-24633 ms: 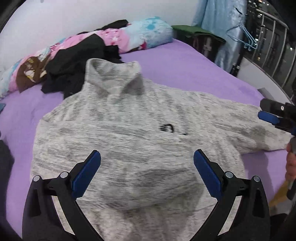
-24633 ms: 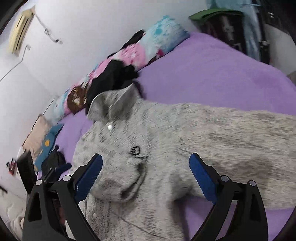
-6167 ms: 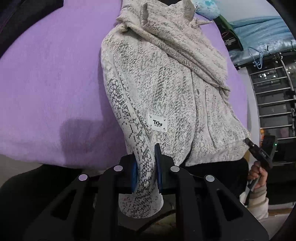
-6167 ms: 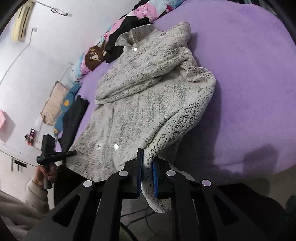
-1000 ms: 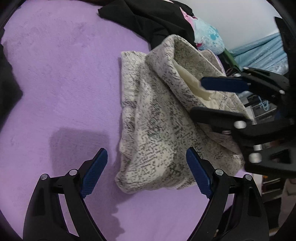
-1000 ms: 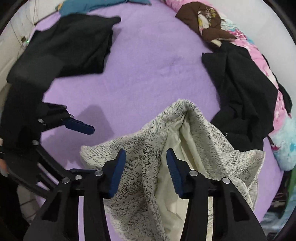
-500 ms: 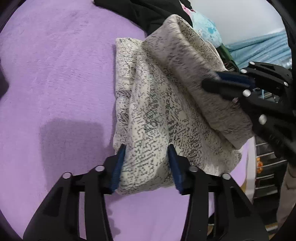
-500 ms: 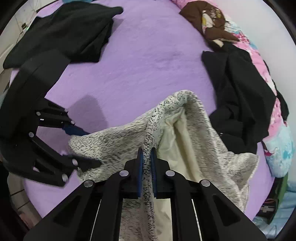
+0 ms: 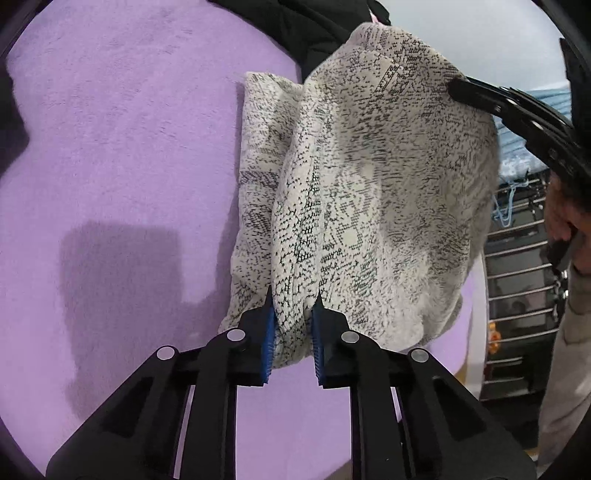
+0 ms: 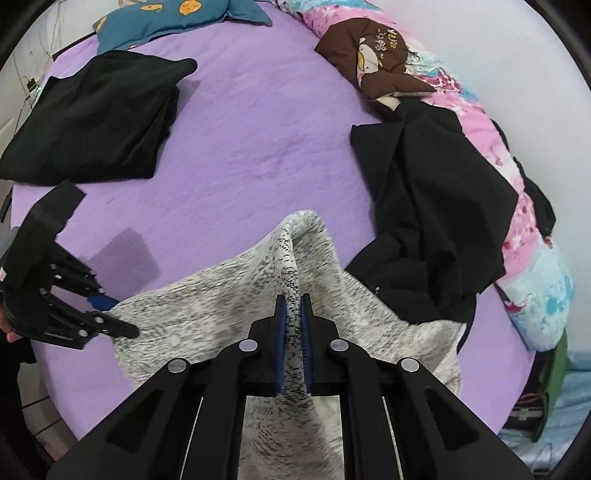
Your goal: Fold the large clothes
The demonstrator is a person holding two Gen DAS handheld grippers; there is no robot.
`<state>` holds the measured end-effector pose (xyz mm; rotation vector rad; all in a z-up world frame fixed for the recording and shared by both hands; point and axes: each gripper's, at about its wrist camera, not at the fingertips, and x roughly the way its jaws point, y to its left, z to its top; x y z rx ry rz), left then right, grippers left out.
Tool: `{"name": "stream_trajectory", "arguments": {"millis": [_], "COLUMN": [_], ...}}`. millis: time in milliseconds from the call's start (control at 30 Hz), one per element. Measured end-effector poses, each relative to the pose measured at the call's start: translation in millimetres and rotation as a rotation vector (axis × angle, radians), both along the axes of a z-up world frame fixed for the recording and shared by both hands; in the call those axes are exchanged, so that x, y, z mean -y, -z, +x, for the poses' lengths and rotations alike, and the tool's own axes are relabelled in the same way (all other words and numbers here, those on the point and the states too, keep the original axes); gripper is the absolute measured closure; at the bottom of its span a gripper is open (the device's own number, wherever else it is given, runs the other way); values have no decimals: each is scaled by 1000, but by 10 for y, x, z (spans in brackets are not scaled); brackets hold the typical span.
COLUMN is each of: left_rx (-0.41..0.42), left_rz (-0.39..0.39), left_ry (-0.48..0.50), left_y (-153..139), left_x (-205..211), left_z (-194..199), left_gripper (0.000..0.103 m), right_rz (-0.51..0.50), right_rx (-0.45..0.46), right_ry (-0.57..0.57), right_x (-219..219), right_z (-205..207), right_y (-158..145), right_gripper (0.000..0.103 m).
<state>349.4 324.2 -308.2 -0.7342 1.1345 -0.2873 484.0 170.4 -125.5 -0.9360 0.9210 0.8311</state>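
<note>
So the grey knit sweater (image 9: 369, 177) sits bunched up on the purple bed (image 9: 122, 147), partly lifted off it, with both tools pinching it. The left tool (image 9: 292, 321) has its blue pads (image 9: 267, 339) squeezed onto a thick fold at the near edge of the sweater, knit bulging out between them. In the right wrist view the right tool (image 10: 294, 321) is clamped tight on a ridge of the same sweater (image 10: 229, 295), the fabric running up in a peak just past the fingertips and draping down to either side.

From the left camera, the right tool (image 9: 517, 118) shows up as a black arm at the far right side of the sweater, its tip pressed into the knit; a hand (image 9: 561, 221) sits just behind it. From the right camera, the left tool (image 10: 107, 314) is at the sweater's left edge, tip touching the fabric.

Other stuff around the sweater: a loose black garment (image 10: 436, 206) touching its right side, a folded black garment (image 10: 92, 118) well off to its far left, a teal pillow (image 10: 177, 18) beyond that one, and a pink-and-blue blanket roll (image 10: 517, 221) behind the loose black garment, along the wall. A dark shadow (image 9: 122, 277) lies on the bed just left of the sweater.
</note>
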Motion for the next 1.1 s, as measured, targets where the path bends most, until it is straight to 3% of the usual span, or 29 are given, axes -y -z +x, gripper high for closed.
{"name": "stream_trajectory", "arguments": {"millis": [167,300,433,533,633,733,900,967,1100], "left_rx": [-3,-8,-36,-40,-37,-37,46,99,155], "left_rz": [22,27,63,89,94,132,152,124,48], "left_ry": [7,19,32,29,28,-5,-77,-98,-50], "left_y": [-2,-15,-5,-51,-88,-132,-342,-435,-508], "left_x": [9,58,139,143,112,98,-68,-101,75], "left_z": [-34,25,53,62,67,45,-33,-59,-8], "left_gripper": [87,87,73,66,65,51,41,41,28], "right_rz": [-29,-58,-92,-45,2,45,128,126,74], "right_rx": [5,-30,-55,-59,-74,-74,-33,-14,-56], "right_ry": [56,127,152,163,133,110,80,81,141], "right_x": [-41,-73,-71,12,102,171,482,761,1405], "right_z": [274,582,657,627,524,385,208,202,316], "right_y": [287,706,1012,939,797,601,138,-4,-40], "right_gripper": [96,95,91,83,59,58,51,49,49]}}
